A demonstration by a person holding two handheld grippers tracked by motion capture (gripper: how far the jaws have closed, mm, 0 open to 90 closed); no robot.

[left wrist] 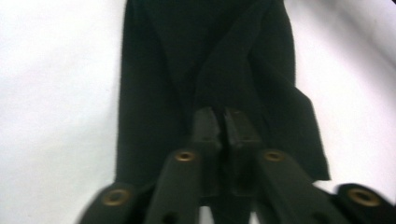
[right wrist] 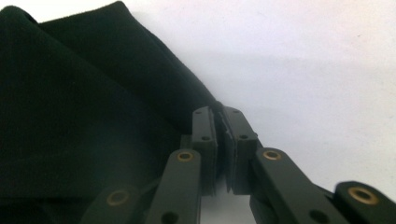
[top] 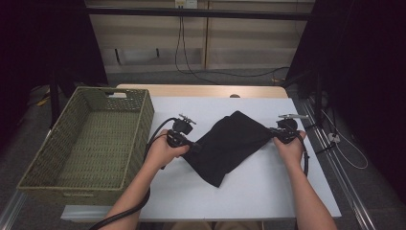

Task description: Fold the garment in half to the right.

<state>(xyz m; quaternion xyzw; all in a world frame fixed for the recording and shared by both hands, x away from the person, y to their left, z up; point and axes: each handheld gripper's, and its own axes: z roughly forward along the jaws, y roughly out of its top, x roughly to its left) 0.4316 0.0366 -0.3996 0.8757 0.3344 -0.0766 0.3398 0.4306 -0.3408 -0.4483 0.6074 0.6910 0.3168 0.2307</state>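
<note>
My forearms are bare, no sleeves, beside the woven basket point(top: 88, 139). Each hand carries a black tool: my left gripper point(left wrist: 219, 122) and right gripper point(right wrist: 223, 122) have flat black jaws on linked bars with brass-ringed pivots. A thick black cable trails from each.

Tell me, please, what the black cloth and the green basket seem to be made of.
Black cloth: probably a soft matte knit or fleece fabric; it folds and drapes limply, with no shine.
Green basket: apparently woven fibre or plastic cord; its walls show a regular weave and a dull finish.
</note>
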